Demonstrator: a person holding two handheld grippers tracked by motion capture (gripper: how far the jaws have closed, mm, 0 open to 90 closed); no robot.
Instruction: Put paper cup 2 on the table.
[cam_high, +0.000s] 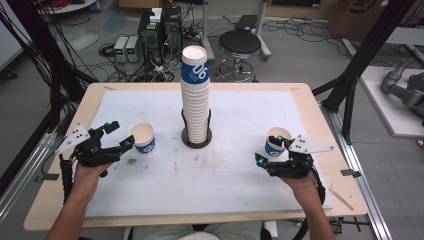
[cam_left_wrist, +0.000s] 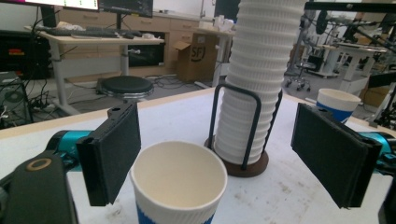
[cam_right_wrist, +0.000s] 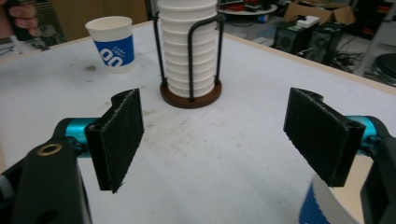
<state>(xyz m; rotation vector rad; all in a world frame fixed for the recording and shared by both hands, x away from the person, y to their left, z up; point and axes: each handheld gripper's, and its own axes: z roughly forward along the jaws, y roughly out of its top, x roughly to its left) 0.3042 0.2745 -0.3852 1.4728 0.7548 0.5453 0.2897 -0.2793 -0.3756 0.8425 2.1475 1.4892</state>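
High view first: I see the tall stack of cups (cam_high: 195, 95) in its holder (cam_high: 196, 137) at mid-table, with one cup (cam_high: 144, 138) standing just beside my left gripper (cam_high: 119, 134) and another cup (cam_high: 276, 141) by my right gripper (cam_high: 267, 151). Left gripper view: jaws wide apart, released, the near cup (cam_left_wrist: 179, 186) upright between them and untouched. Right gripper view: jaws spread on bare mat, a cup's edge (cam_right_wrist: 322, 205) at lower right. I judge two cups dealt out, many left.
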